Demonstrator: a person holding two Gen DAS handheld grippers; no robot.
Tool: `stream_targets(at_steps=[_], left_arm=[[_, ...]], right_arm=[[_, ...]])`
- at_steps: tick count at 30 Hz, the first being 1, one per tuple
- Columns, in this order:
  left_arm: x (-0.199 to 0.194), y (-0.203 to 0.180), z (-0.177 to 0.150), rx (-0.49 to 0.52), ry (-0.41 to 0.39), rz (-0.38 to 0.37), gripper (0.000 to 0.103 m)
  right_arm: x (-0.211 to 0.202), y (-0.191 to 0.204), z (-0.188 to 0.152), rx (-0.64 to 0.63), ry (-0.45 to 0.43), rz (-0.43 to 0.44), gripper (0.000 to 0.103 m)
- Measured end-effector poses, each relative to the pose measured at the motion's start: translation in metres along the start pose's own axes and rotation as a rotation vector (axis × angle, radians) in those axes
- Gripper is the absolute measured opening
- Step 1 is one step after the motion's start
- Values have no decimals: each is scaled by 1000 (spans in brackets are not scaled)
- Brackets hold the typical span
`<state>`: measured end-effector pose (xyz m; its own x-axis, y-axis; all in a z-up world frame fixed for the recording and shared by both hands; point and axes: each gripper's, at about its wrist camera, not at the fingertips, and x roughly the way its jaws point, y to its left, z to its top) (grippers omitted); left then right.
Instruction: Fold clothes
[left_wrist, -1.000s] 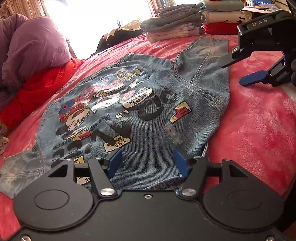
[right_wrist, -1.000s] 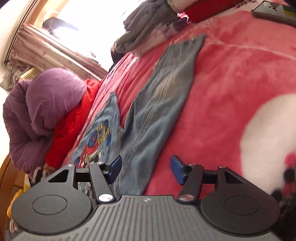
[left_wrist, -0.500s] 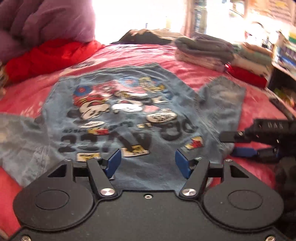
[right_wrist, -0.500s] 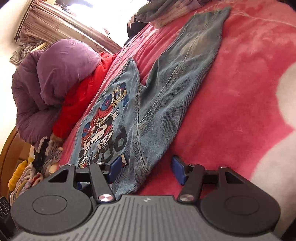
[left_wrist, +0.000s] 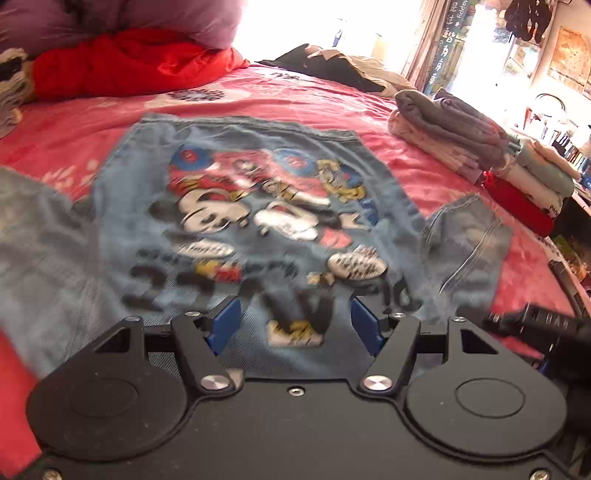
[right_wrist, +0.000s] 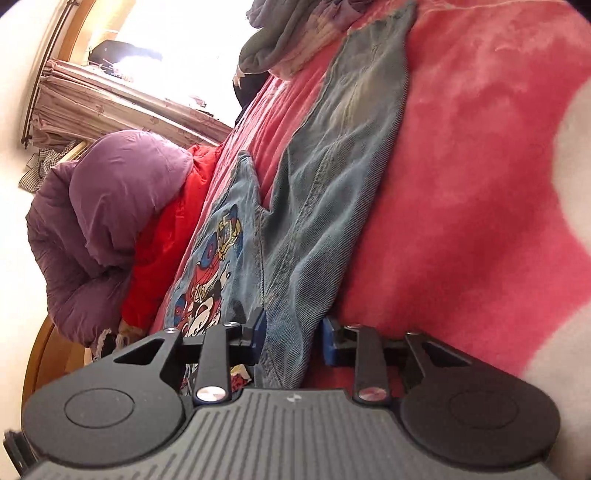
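Both tongs are down at the near hem of the denim jacket (left_wrist: 258, 229), which lies spread face-down, its cartoon back print up, on the pink blanket (left_wrist: 332, 107) of the bed. My left tongs (left_wrist: 295, 321) stand wide and empty just over the near hem, below the printed lettering, pads clear of the cloth. My right tongs (right_wrist: 291, 341) have just been closing: their blue pads now stand narrow on either side of a raised fold of denim at the near edge where the right sleeve (right_wrist: 354, 122) meets the body, though I cannot tell whether they already press on it. I judge the jacket heavy for a garment and fairly stiff: denim holds a crease, will not slip from rubbery pads, and drags on the fleecy blanket rather than sliding. I would pinch at seams or hems, where the layers are thickest, and lift each sleeve near the shoulder so it swings over the back in one piece. By count: one jacket with two sleeves spread to either side, two tongs, and beyond the jacket's right sleeve one stack of folded clothes (left_wrist: 480, 147), several pieces deep. Beyond the jacket's left side lie one red quilt (left_wrist: 129, 62) and one purple quilt (right_wrist: 107, 214) heaped on it.
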<state>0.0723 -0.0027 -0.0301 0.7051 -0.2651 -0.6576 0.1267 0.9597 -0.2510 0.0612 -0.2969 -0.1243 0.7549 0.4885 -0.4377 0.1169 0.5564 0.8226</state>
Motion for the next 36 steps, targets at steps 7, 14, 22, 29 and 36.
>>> stream_targets(at_steps=[7,14,22,29,36], left_arm=[[44,-52,58,83,41,-51,66],[102,-94,107,105,104,-20,58],[171,-132,142,192,202,61,47],[220,-142,154,303,274,195,37],[210,-125,165,243,255,119,4]], right_arm=[[2,6,-2,-60,15,3,41],[6,14,-5,-130,18,-21,41],[9,25,-4,-207,30,-74,36],[6,29,-4,-235,23,-100,34],[-5,41,-8,-313,-39,-94,16]])
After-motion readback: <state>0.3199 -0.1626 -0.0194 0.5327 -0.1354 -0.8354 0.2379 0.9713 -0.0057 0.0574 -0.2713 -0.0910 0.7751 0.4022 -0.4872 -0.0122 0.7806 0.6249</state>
